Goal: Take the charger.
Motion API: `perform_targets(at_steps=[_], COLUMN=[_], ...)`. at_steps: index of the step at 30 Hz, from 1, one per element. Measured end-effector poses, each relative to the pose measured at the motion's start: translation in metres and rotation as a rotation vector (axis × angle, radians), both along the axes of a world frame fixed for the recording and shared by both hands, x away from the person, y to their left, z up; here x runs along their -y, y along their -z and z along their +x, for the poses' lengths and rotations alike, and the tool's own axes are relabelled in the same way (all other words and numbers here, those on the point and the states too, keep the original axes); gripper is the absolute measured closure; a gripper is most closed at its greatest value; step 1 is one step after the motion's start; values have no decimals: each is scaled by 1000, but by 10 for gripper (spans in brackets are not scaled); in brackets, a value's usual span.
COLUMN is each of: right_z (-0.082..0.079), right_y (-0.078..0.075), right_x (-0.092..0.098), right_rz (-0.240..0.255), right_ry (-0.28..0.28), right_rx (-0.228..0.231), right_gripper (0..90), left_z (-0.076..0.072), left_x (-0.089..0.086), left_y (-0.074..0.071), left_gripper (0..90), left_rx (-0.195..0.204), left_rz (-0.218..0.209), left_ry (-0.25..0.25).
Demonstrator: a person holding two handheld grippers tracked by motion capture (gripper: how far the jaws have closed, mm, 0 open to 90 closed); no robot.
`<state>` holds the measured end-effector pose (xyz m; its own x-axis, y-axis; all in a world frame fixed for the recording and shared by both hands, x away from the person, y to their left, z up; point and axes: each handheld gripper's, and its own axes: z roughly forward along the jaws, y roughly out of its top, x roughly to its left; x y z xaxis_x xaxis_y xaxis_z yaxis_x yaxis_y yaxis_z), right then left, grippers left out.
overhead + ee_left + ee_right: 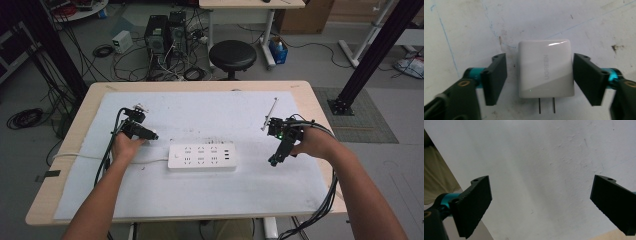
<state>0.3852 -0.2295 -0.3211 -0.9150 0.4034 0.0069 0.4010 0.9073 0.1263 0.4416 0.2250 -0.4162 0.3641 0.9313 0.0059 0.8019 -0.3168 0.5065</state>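
Toward the left of the table (65, 165), on its white mat (200, 190), the left hand-held gripper (540, 77) sits low over a white charger (546, 68), its jaws spread and standing one on each side of the body with a gap left on both, so nothing is gripped yet. The charger lies flat, its two prongs (546, 105) pointing back toward the gripper's camera. From above, the left hand-held gripper (140, 129) sits just to the far left of the white power strip (202, 157), though the charger itself is too small to pick out there. Judging from this, the step in hand is the grasp: it would go best with the jaws closing squarely on the charger's flat sides, centred, clear of the prongs so they stay free for a socket. Further right, the right hand-held gripper (278, 149) hangs near the strip's right end, its jaws wide apart over bare mat, holding nothing.
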Motion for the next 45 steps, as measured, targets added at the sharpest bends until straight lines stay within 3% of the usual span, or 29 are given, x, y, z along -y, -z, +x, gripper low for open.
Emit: perform_targets(at_steps=[8,14,19,24,28,30,33,36,38,39,40,42,45], right_z=[-1,-1,-1,-2,-5,-6,-7,-10,-12,-12,-17,-18,-23], right_y=[1,0,1,0,-4,-5,-7,-7,-8,-8,-6,-5,-4], right_x=[2,3,4,5,10,12,13,14,14,14,13,14,12], right_rz=[10,12,15,34,70,98,108,118,122,122,139,148,157], right_ry=[11,15,13,37,78,97,119,123,137,137,161,154,176], right_rx=[7,12,18,29,72,84,96,109,118,118,123,126,137], right_gripper=[31,31,31,31,31,31,31,31,31,31,31,31,31], left_z=[-2,-4,-8,-18,-35,-38,-47,-58,-65,-65,-72,-79,-87], left_x=[-1,2,4,5,4,3,1,3,4,4,4,5,6], left_y=[5,4,-4,-15,-33,-37,-48,-61,-68,-68,-76,-83,-93], left_gripper=[413,425,425,425,425,425,425,425,425,425,425,425,425], left_rx=[-7,24,50,84,134,142,165,188,202,202,217,228,240], left_rz=[-31,2,0,-28,-83,-94,-128,-132,-157,-157,-170,-180,-161], left_ry=[12,49,85,145,230,249,326,426,476,476,513,548,601])
